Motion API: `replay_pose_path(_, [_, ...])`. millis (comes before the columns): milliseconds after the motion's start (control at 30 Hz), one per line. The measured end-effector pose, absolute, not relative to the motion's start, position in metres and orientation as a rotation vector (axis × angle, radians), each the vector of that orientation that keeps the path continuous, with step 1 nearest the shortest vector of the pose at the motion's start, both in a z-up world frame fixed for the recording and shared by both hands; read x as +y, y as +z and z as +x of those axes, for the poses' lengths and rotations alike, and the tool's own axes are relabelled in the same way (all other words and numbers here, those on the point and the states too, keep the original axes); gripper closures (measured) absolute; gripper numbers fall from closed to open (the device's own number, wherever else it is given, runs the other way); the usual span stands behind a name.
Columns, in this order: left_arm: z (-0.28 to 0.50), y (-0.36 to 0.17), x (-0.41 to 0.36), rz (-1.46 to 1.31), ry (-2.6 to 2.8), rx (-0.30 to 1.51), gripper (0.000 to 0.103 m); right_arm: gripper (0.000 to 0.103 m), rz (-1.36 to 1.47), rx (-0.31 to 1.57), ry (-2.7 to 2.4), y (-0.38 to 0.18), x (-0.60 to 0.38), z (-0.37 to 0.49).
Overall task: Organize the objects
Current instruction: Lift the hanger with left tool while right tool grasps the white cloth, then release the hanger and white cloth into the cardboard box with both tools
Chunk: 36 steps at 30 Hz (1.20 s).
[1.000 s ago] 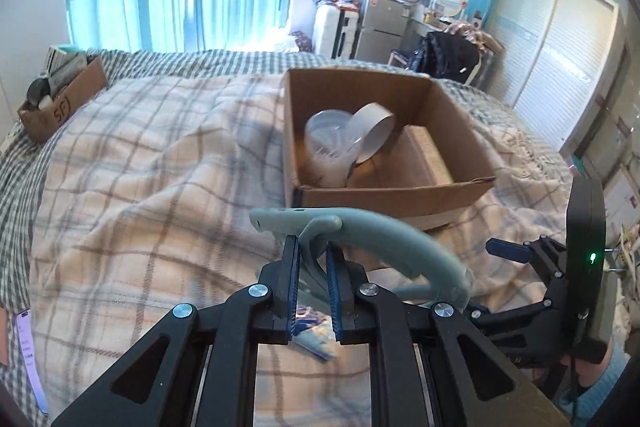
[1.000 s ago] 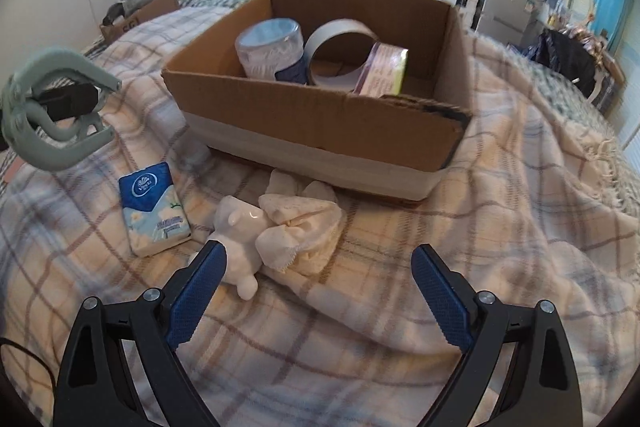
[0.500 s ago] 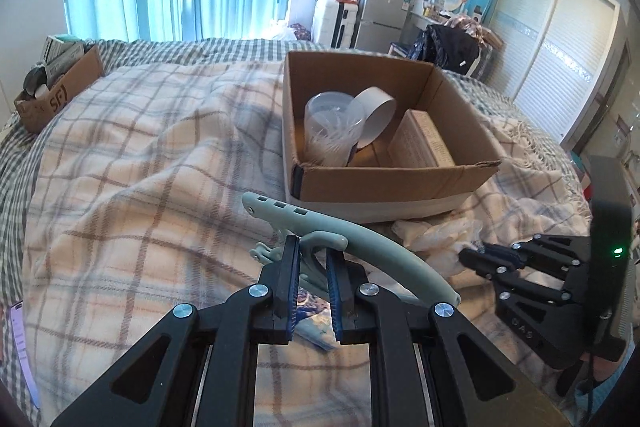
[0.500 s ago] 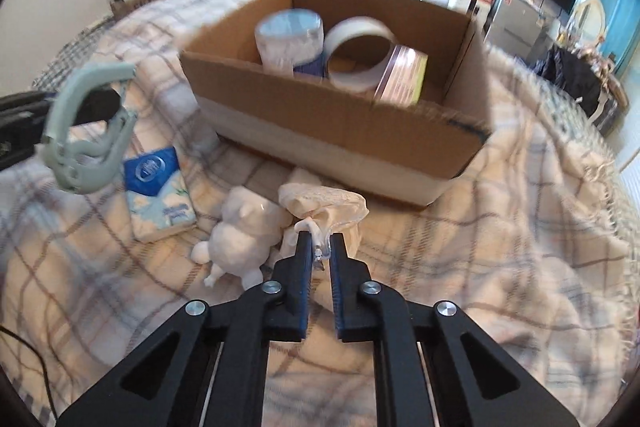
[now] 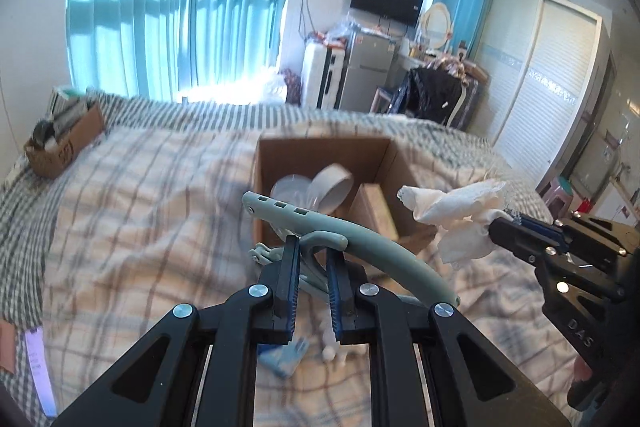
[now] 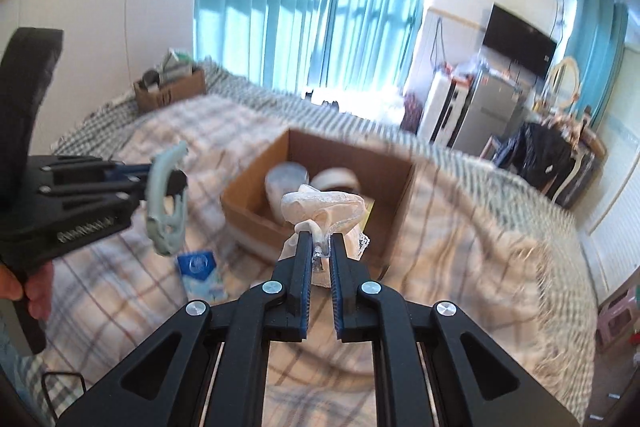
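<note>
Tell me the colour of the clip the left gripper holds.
Pale sage green clip, clearest in the left wrist view.

The left gripper (image 5: 313, 259) is clamped on a pale green clip (image 5: 348, 231), which is held clear of the plaid blanket (image 5: 132, 211). The landmark is the open cardboard box (image 5: 320, 151) beyond the clip; it contains a white tape roll (image 5: 333, 187), a clear round container (image 5: 290, 187) and a tan box. To the right of the cardboard box, the right gripper (image 5: 505, 223) pinches a white cloth (image 5: 460, 215) held in the air. Nearer than the cardboard box, a blue tissue pack (image 5: 284, 361) lies on the blanket.
</note>
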<state>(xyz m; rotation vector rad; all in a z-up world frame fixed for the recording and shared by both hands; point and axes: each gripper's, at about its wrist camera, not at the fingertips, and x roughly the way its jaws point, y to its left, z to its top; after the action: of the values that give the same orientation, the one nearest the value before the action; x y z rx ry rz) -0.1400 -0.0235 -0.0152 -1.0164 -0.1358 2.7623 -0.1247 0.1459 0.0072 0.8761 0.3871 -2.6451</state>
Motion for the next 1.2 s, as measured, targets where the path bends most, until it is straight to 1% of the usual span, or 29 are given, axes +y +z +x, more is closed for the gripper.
replay_pose_path(233, [-0.18, 0.015, -0.005, -0.945, 2.766, -0.084, 0.091, 0.095, 0.784, 0.374, -2.68, 0.044, 0.151, -0.152])
replay_pose_path(333, [-0.199, 0.018, 0.0, -0.931, 2.77, -0.069, 0.091, 0.095, 0.776, 0.372, -2.691, 0.046, 0.155, -0.174])
replay_pose_path(467, [-0.229, 0.008, 0.004, -0.95, 2.766, -0.059, 0.091, 0.095, 0.794, 0.366, -2.703, 0.04, 0.158, -0.207])
replay_pose_path(633, [-0.264, -0.02, 0.008, -1.019, 2.744, -0.052, 0.091, 0.095, 0.87, 0.369, -2.693, 0.016, 0.162, -0.258])
replay_pose_path(733, [-0.285, -0.041, 0.011, -1.071, 2.727, -0.033, 0.091, 0.095, 0.935, 0.37, -2.671, -0.008, 0.159, -0.288])
replay_pose_path(900, [-0.305, -0.068, 0.016, -1.142, 2.687, -0.015, 0.09, 0.095, 1.004, 0.331, -2.633, -0.046, 0.162, -0.314])
replay_pose_path(1000, [-0.31, -0.08, 0.016, -1.187, 2.678, -0.01, 0.09, 0.094, 1.021, 0.325, -2.618, -0.06, 0.162, -0.319])
replay_pose_path(1033, [-0.309, -0.082, 0.016, -1.189, 2.682, -0.005, 0.09, 0.089, 1.018, 0.333, -2.62, -0.061, 0.162, -0.318])
replay_pose_path(1067, [-0.309, -0.082, 0.016, -1.192, 2.68, -0.004, 0.089, 0.082, 1.011, 0.342, -2.627, -0.06, 0.163, -0.317])
replay_pose_path(1100, [-0.309, -0.082, 0.016, -1.201, 2.671, -0.005, 0.088, 0.078, 1.003, 0.342, -2.635, -0.058, 0.165, -0.316])
replay_pose_path(1133, [-0.309, -0.081, 0.016, -1.207, 2.663, -0.014, 0.087, 0.07, 0.996, 0.334, -2.643, -0.056, 0.167, -0.315])
replay_pose_path(1167, [-0.308, -0.08, 0.015, -1.221, 2.658, -0.028, 0.084, 0.061, 0.989, 0.322, -2.652, -0.051, 0.166, -0.312])
replay_pose_path(1200, [-0.307, -0.078, 0.014, -1.233, 2.655, -0.048, 0.079, 0.058, 0.981, 0.307, -2.661, -0.046, 0.168, -0.309])
